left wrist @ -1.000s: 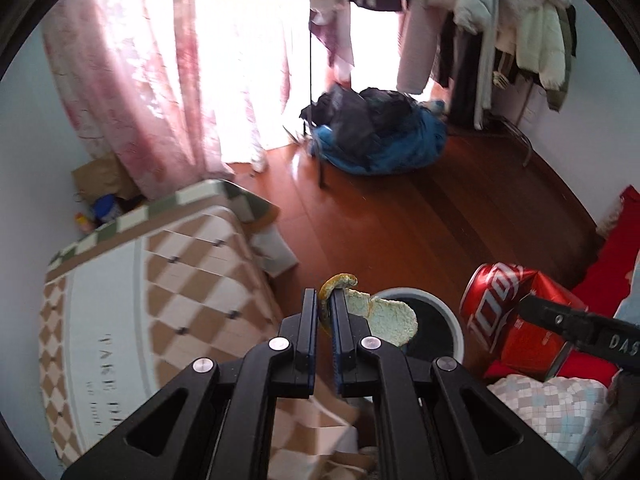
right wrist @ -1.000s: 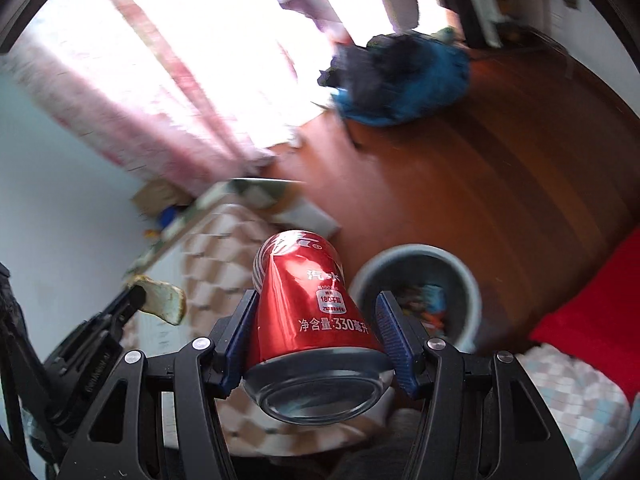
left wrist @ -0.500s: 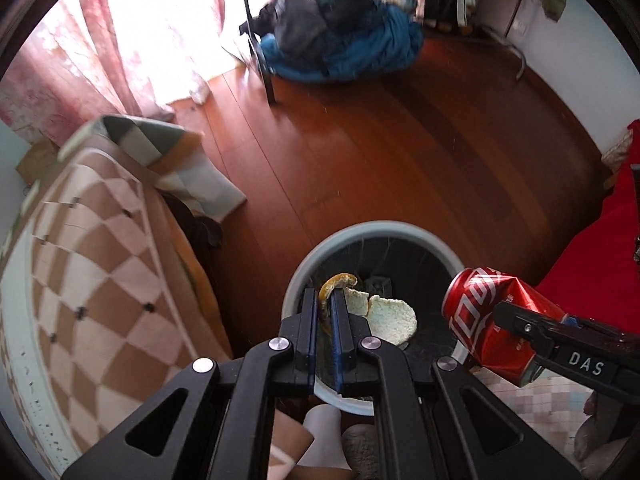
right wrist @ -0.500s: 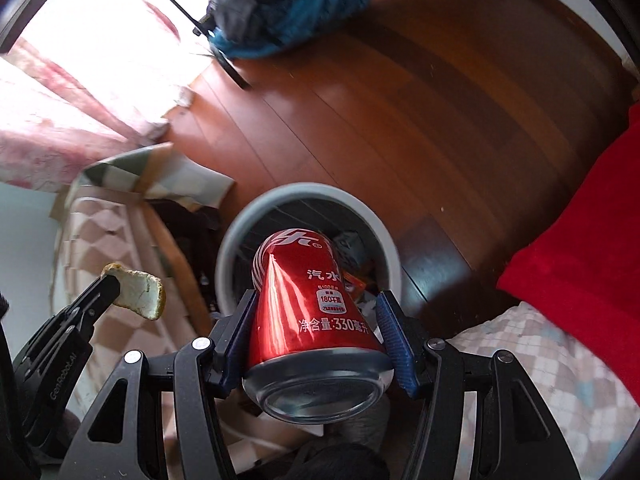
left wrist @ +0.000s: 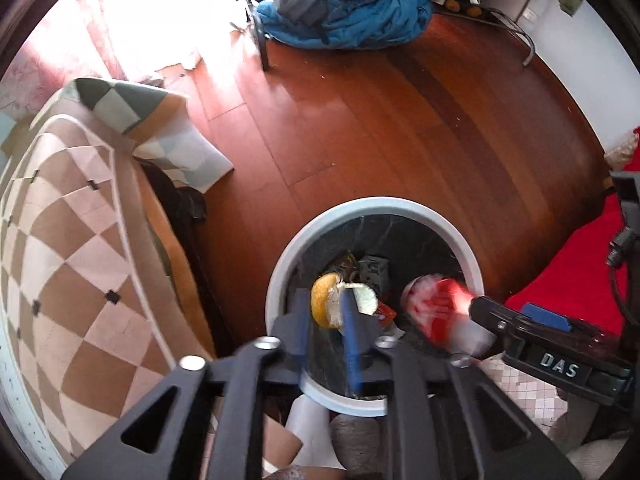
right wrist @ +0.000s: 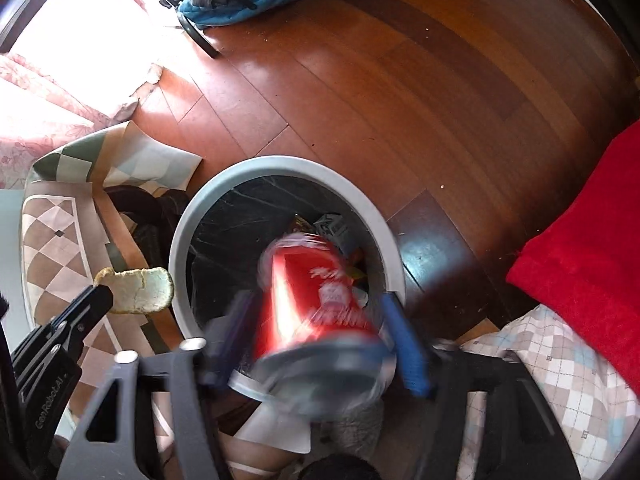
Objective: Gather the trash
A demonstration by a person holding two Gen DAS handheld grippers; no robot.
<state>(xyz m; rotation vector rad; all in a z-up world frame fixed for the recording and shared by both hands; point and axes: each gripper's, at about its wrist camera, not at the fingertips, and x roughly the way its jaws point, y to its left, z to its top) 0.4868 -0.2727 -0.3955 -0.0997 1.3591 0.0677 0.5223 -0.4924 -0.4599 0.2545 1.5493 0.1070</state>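
Observation:
A round grey trash bin [left wrist: 384, 202] with a black liner stands on the wood floor, right below both grippers; its rim also shows in the right wrist view [right wrist: 280, 165]. My left gripper [left wrist: 325, 312] has its jaws parted, and a yellow-white peel [left wrist: 326, 306] sits loose and blurred between them over the bin. My right gripper [right wrist: 320, 320] has opened wide. The red soda can [right wrist: 316, 292] is blurred and tilted between its fingers, apart from the right pad, over the bin. The can also shows in the left wrist view [left wrist: 436, 312].
A checkered cloth covers a table [left wrist: 72, 240] at the left. A red cushion [right wrist: 588, 216] and a checked blanket [right wrist: 560, 368] lie at the right. A blue bundle of clothes [left wrist: 344, 16] lies far across the floor. Several bits of trash lie in the bin.
Both grippers have opened over the bin. The can has tilted and come loose from the right fingers. The peel has come loose between the left fingers.

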